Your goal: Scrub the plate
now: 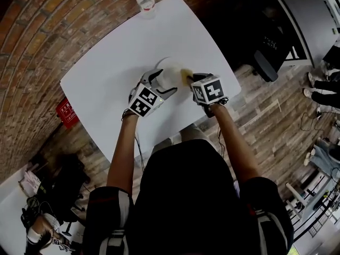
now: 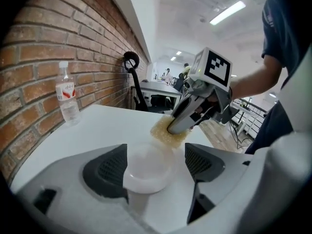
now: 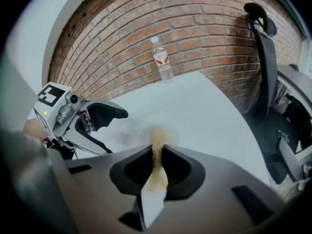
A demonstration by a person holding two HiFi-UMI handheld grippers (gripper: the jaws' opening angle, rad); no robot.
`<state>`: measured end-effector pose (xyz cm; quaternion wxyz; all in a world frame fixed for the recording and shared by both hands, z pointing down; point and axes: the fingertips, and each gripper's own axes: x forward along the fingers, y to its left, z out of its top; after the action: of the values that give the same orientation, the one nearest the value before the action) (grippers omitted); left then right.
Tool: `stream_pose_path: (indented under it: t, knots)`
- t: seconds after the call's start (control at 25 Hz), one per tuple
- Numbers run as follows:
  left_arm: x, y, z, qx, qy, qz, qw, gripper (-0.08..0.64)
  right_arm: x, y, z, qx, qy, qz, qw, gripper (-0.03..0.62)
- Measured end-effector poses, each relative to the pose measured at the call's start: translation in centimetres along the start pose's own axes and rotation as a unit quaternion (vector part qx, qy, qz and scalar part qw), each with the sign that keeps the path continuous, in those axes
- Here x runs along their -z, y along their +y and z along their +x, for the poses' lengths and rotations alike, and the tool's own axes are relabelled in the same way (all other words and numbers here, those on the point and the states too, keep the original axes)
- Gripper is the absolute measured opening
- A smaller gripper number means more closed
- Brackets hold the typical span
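- The left claw [image 2: 155, 156] stands with its jaws apart, astride the plate [image 2: 146, 173]. The plate's rim lies against the left-hand pad, and a narrow gap shows before the other pad.
- The plate is small, white and shallow. It sits flat on the white bench [image 1: 106, 84], near the middle of it.
- The right claw [image 3: 157, 152] is clamped on a yellow sponge [image 3: 157, 139], which is squeezed thin between the two pads.
- In the left gripper view, the sponge's free end pokes out past the jaw tips and presses down at the plate's far rim.
- From the head view, the two claws meet over the plate with their marker cubes [image 1: 207, 89] just beside each other.
- A clear water bottle [image 1: 145, 1] stands upright at the bench's far corner, well apart from the plate.
- A brick wall [image 3: 195, 28] runs behind the bench, and a black office chair [image 3: 265, 57] stands at its right end.
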<state>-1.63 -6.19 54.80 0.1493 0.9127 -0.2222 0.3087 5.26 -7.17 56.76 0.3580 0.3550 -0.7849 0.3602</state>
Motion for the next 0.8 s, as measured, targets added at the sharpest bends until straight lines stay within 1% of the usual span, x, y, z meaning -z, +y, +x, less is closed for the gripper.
stream_pose_path:
  t: [0.12, 0.24, 0.28, 0.36, 0.56, 0.68, 0.76, 0.8]
  knots:
    - [-1.5, -0.8, -1.3, 0.003, -0.020, 0.007, 0.9998, 0.387, -1.0, 0.8, -1.0, 0.004, -0.022, -0.001, 1.000, 0.051]
    - [-2.6, -1.1, -2.9, -0.005, -0.038, 0.003, 0.9992, 0.373, -2.0, 1.8, -2.2, 0.007, -0.044, -0.004, 0.999, 0.051]
    - [-3.1, -1.0, -3.5, -0.012, -0.047, 0.002, 0.9988, 0.341, -2.4, 2.1, -2.6, 0.008, -0.053, -0.005, 0.999, 0.051]
    - [-4.2, -0.7, -4.8, -0.029, -0.067, 0.006, 0.9973, 0.228, -3.4, 3.0, -3.4, 0.007, -0.072, -0.011, 0.997, 0.051]
    - [-6.6, -1.3, -8.1, -0.049, -0.106, 0.014, 0.9931, 0.167, -4.9, 5.4, -5.5, 0.012, -0.106, -0.020, 0.994, 0.051]
    - [-8.0, -1.8, -10.2, -0.068, -0.133, 0.030, 0.9884, 0.132, -5.8, 7.2, -6.7, 0.005, -0.129, -0.020, 0.991, 0.051]
    - [-8.7, -1.9, -11.7, -0.083, -0.152, 0.030, 0.9843, 0.088, -6.5, 8.4, -7.6, 0.002, -0.147, -0.018, 0.989, 0.051]
    - [-9.0, -1.9, -12.5, -0.090, -0.164, 0.026, 0.9820, 0.077, -6.8, 8.9, -8.1, 0.002, -0.155, -0.019, 0.988, 0.051]
